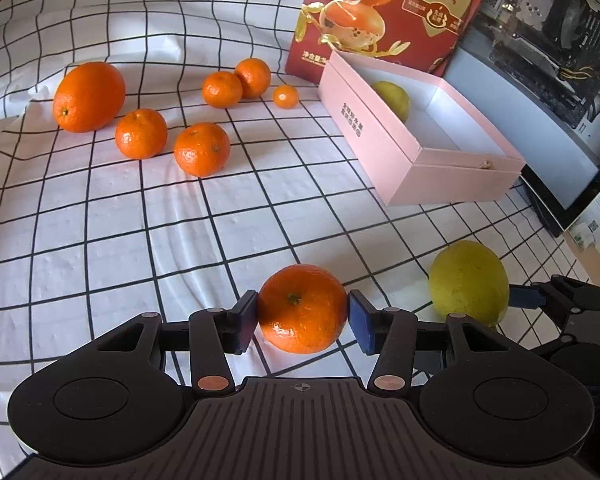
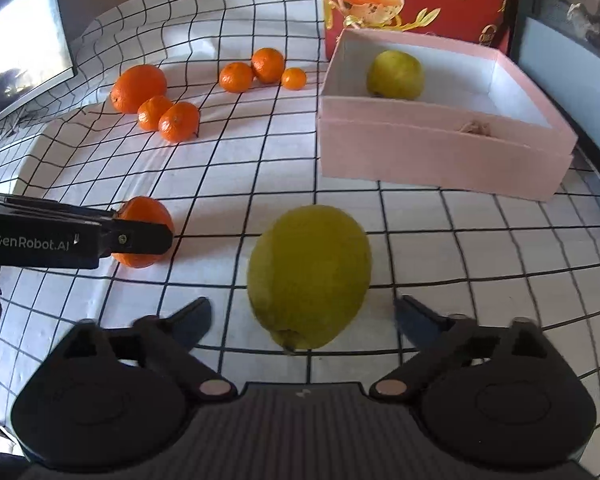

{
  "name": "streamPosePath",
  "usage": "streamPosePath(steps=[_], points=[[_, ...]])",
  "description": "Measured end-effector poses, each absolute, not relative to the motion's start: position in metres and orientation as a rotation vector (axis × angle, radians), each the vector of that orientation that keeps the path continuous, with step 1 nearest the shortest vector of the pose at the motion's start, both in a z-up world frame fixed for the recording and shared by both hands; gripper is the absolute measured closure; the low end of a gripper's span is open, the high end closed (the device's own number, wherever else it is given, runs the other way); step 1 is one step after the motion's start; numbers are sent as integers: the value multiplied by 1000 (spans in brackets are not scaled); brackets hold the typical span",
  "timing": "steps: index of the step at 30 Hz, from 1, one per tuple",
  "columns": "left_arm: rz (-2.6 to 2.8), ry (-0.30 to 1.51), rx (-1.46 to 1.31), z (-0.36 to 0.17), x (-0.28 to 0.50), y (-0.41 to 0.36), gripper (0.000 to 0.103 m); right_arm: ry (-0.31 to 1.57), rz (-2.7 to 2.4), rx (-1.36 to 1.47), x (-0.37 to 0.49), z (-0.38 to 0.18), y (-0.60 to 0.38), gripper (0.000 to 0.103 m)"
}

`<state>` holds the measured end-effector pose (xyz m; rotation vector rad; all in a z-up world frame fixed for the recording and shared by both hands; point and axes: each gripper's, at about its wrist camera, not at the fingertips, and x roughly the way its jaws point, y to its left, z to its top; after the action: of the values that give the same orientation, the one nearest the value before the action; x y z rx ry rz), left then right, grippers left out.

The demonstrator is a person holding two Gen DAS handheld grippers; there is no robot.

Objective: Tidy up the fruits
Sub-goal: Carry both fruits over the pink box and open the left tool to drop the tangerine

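The lemon (image 2: 309,276) lies on the checked cloth (image 2: 480,248) straight ahead of the right gripper (image 2: 303,322), between its two fingers, and neither pad touches it: there is clear cloth on both sides of the fruit. Those jaws stand spread wide, holding nothing. The lemon's long axis runs near to far, roughly along the line the gripper points, with its stem nub at the near end, so the fingers would close across its narrower waist. It looks yellow-green, dull and a little pitted, larger than the mandarins.

The right hand is plainly the nearer one to it. The left gripper (image 1: 302,320) is busy just to the left, clenched on a mandarin (image 1: 302,308), its blue pads pressed to either side of the fruit, stem facing up. From the left wrist view the lemon sits close on the right of that mandarin, not touching it.

Farther off and to the right is the pink box (image 2: 440,152), open, with another lemon (image 2: 395,74) already inside at its far end and much bare floor around it. My guess is that the near lemon belongs there, a short carry forward and right over the near wall.

On the far left of the cloth the other oranges (image 2: 168,110) lie loose in two small clusters, and a red carton (image 2: 440,4) stands behind the box.
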<state>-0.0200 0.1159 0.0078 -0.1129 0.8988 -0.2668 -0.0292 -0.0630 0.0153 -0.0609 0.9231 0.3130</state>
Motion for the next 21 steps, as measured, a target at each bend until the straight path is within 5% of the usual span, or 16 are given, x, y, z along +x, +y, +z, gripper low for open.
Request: streamPosePath(steps=[11, 21], points=[[-245, 883, -138, 13, -26, 122, 49, 927, 303, -149, -28, 16, -51, 3], [-251, 901, -126, 10, -35, 115, 49, 902, 299, -101, -22, 26, -63, 44]])
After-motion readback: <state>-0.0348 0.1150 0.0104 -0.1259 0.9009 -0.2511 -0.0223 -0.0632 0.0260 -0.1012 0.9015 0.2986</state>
